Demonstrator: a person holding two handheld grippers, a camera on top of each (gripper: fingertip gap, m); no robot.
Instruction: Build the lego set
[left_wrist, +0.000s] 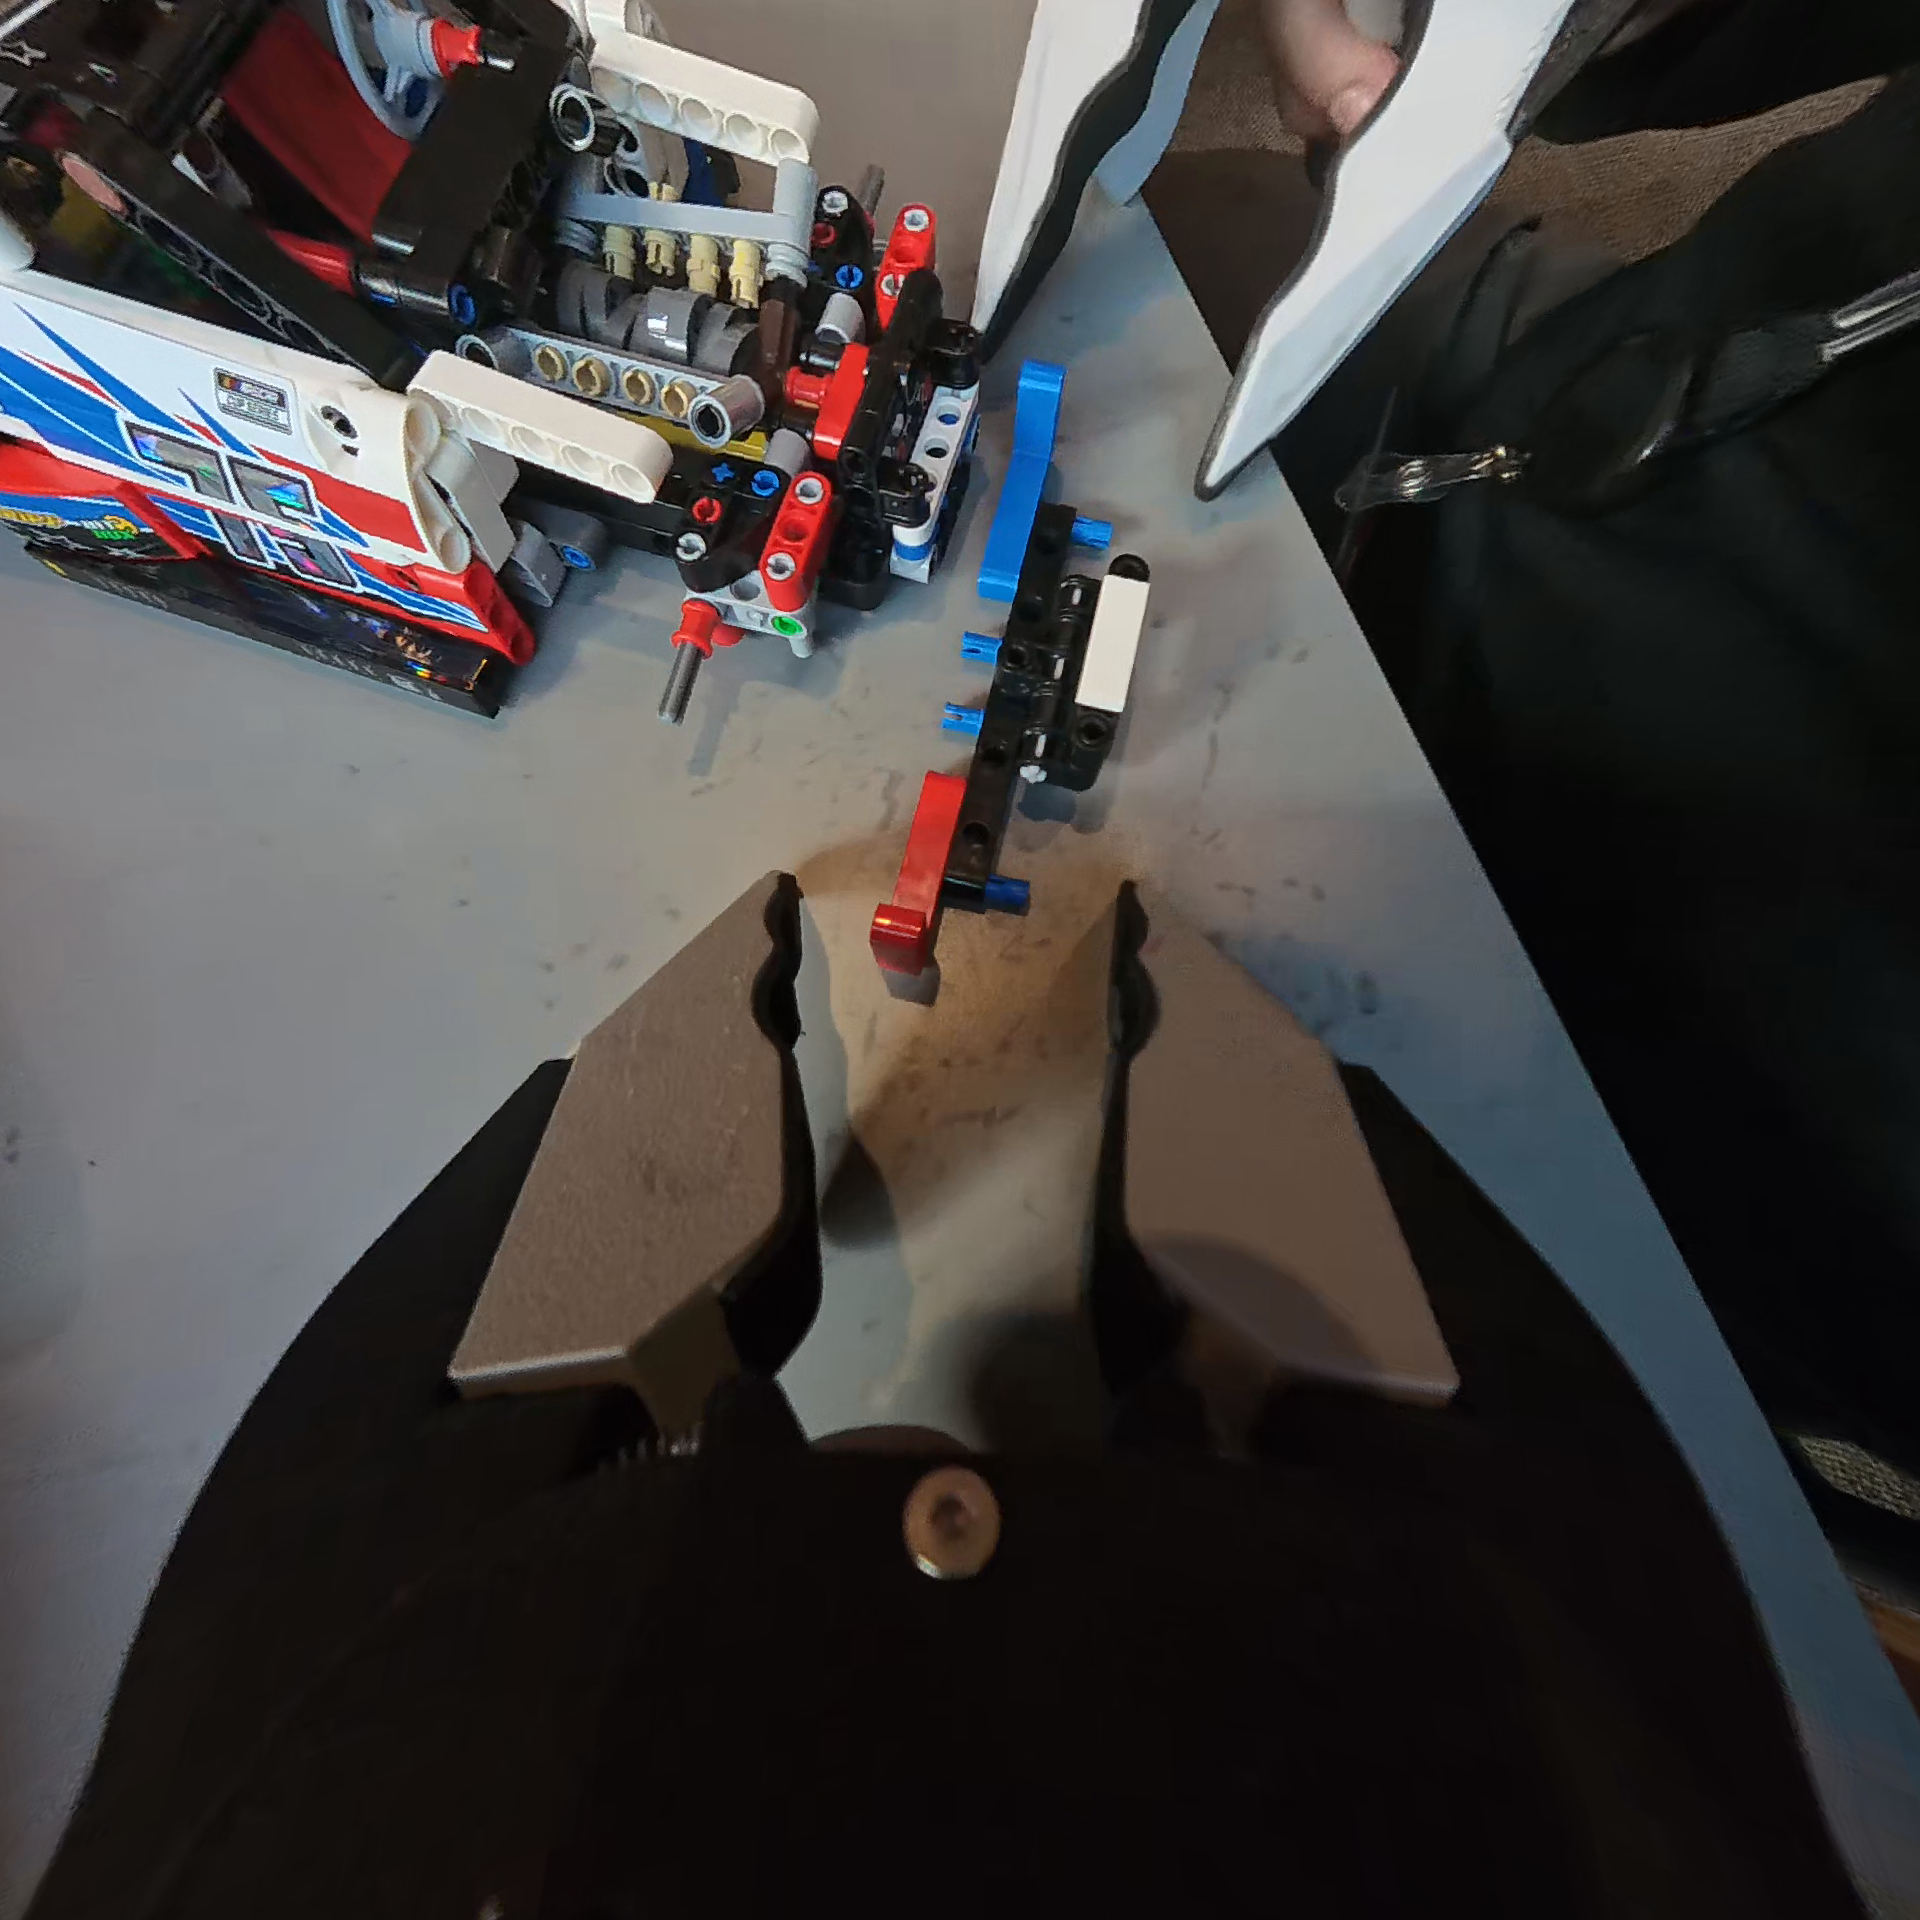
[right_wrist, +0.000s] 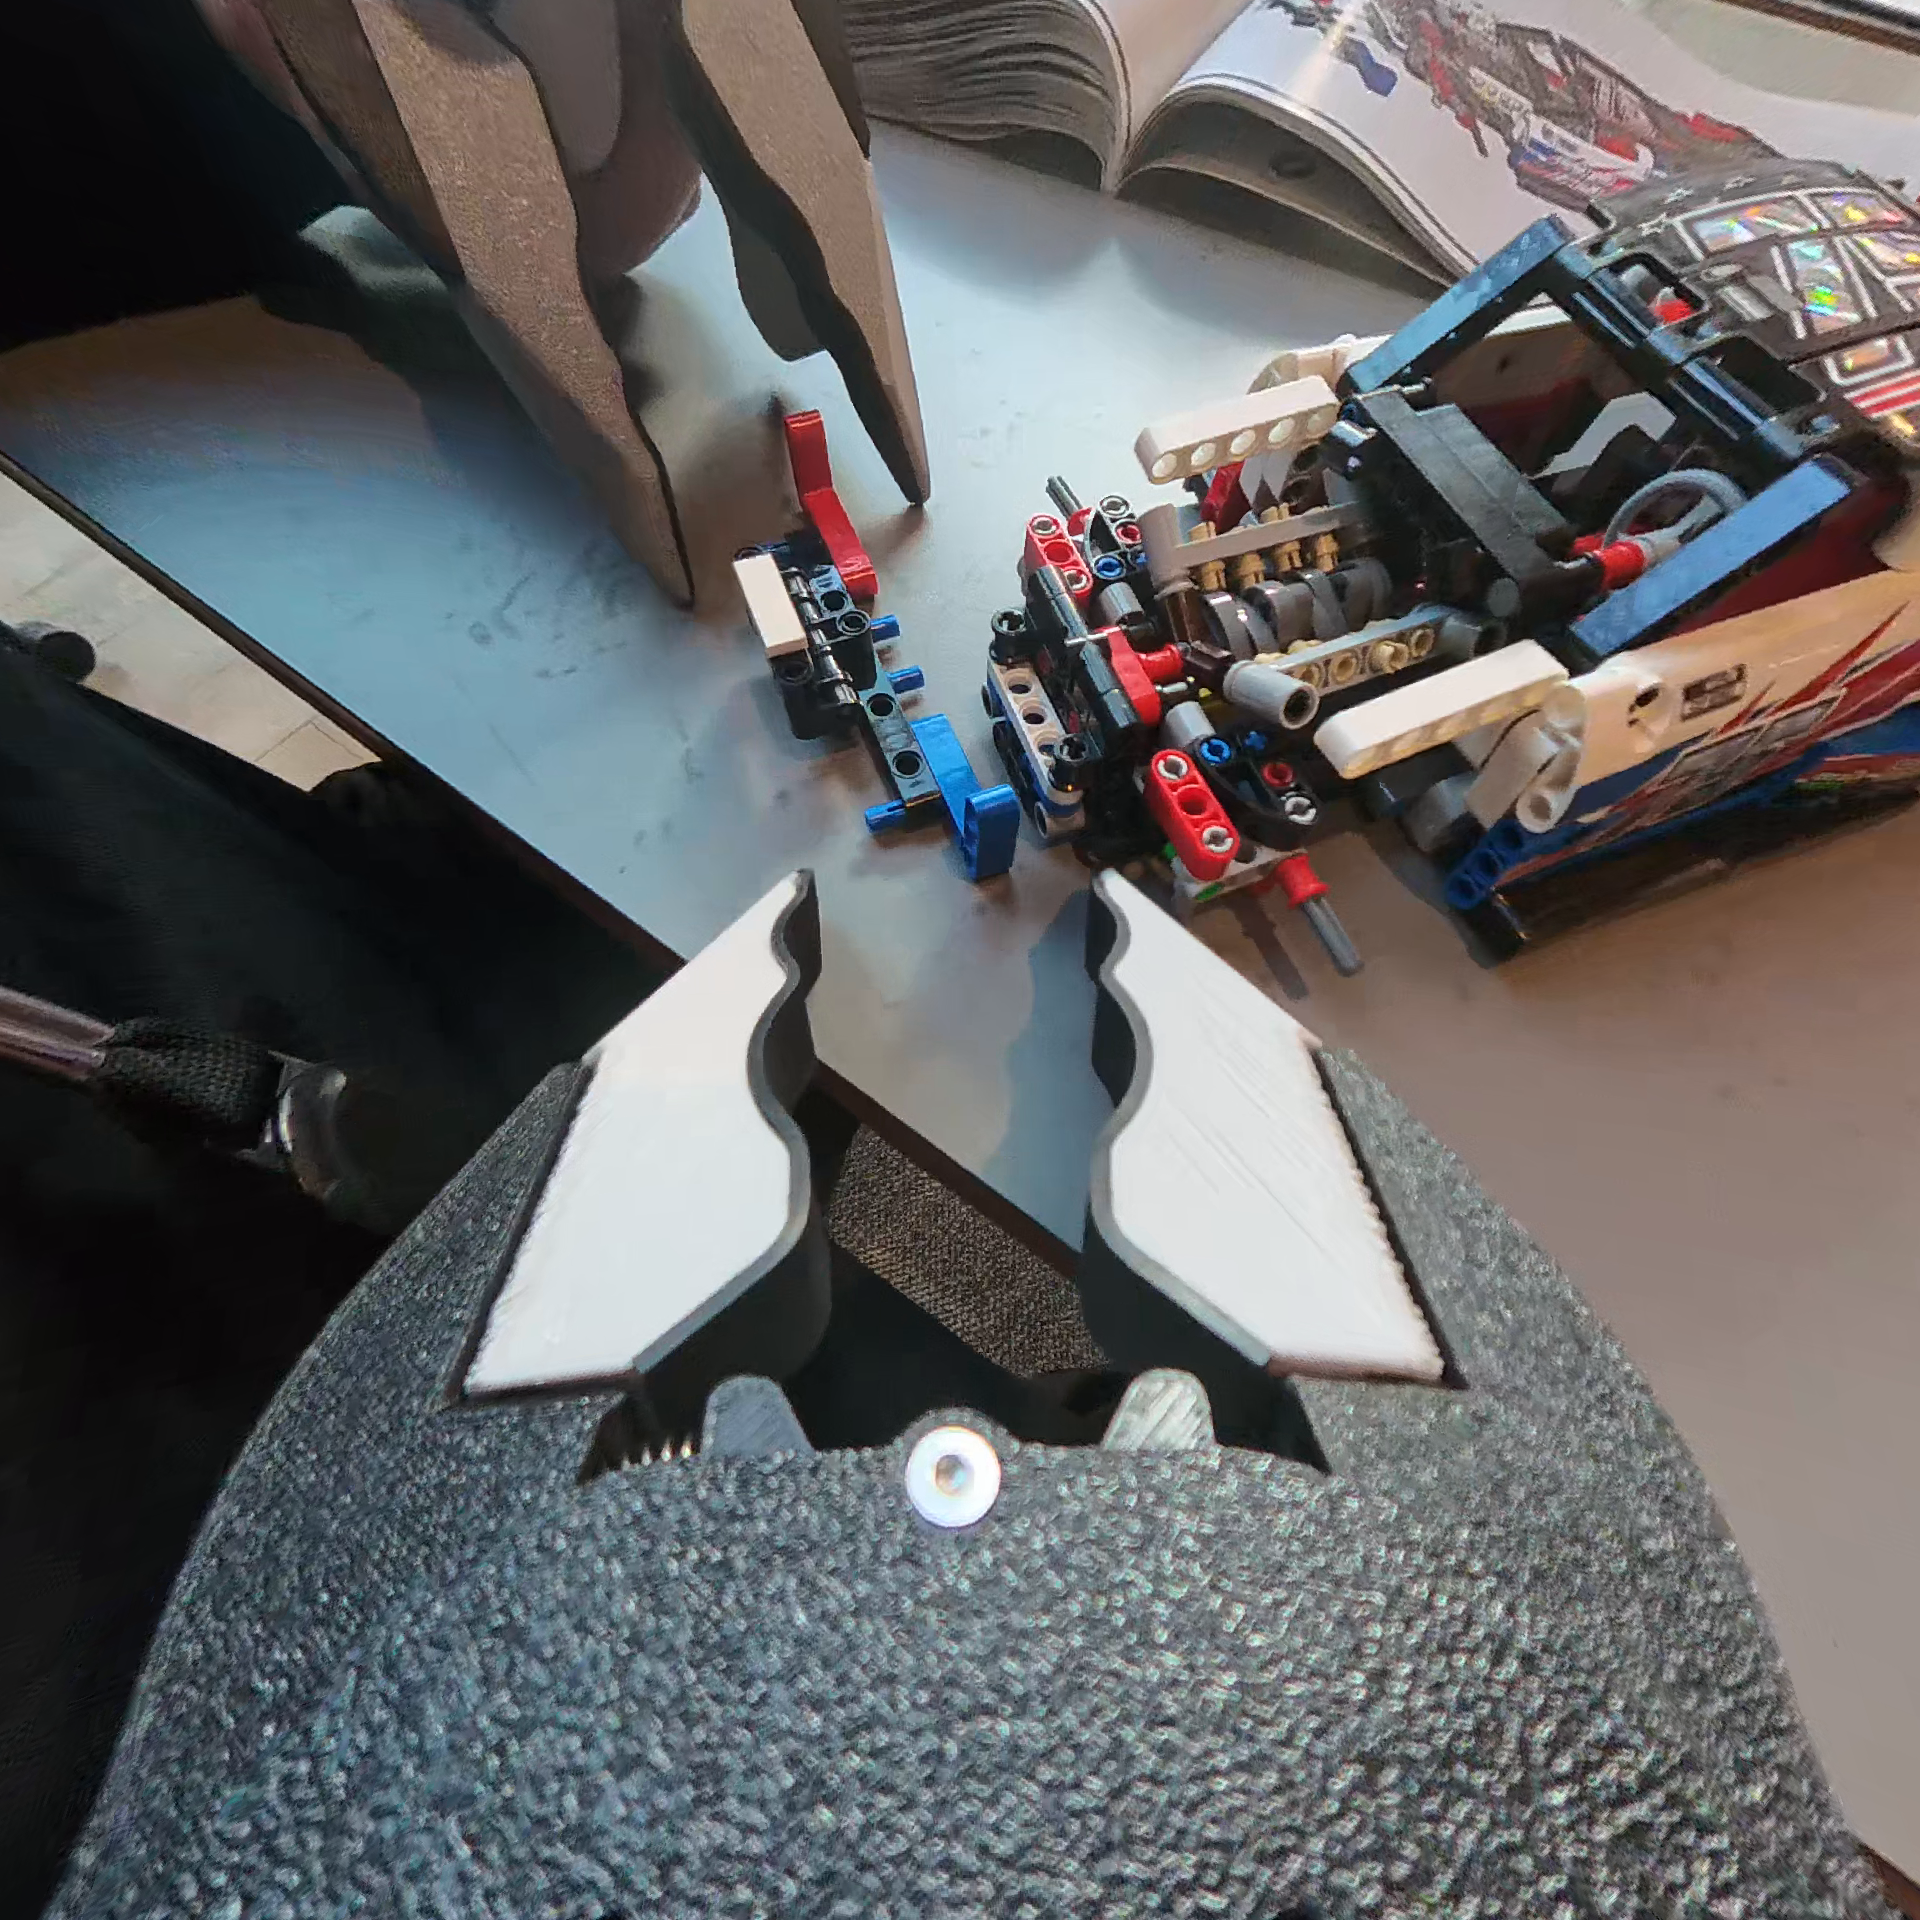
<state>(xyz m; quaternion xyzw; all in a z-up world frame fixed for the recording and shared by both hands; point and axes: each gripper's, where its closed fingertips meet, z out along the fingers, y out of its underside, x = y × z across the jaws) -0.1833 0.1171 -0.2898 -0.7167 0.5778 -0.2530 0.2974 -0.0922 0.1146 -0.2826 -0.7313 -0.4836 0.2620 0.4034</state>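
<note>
Both tools gape empty: left tool (left_wrist: 951, 899), right tool (right_wrist: 951, 888), the small lego subassembly (left_wrist: 1023, 686) lying between them on the table (left_wrist: 312, 883).

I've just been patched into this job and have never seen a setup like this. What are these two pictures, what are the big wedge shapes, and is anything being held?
No robot arm is here: a person holds a two-finger claw in each hand, and each claw carries a camera looking forward along its fingers.

The left wrist view shows the left claw, with grey fingers, open and empty. The right wrist view shows the right claw, with white fingers, also open and empty. Each claw appears farther off in the other's picture.

On the grey table stands a part-built lego car. Beside it, near the table edge, lies a small loose assembly: black beams with blue pins, a red piece at one end, a blue piece at the other. An open instruction booklet lies behind the car.
</note>
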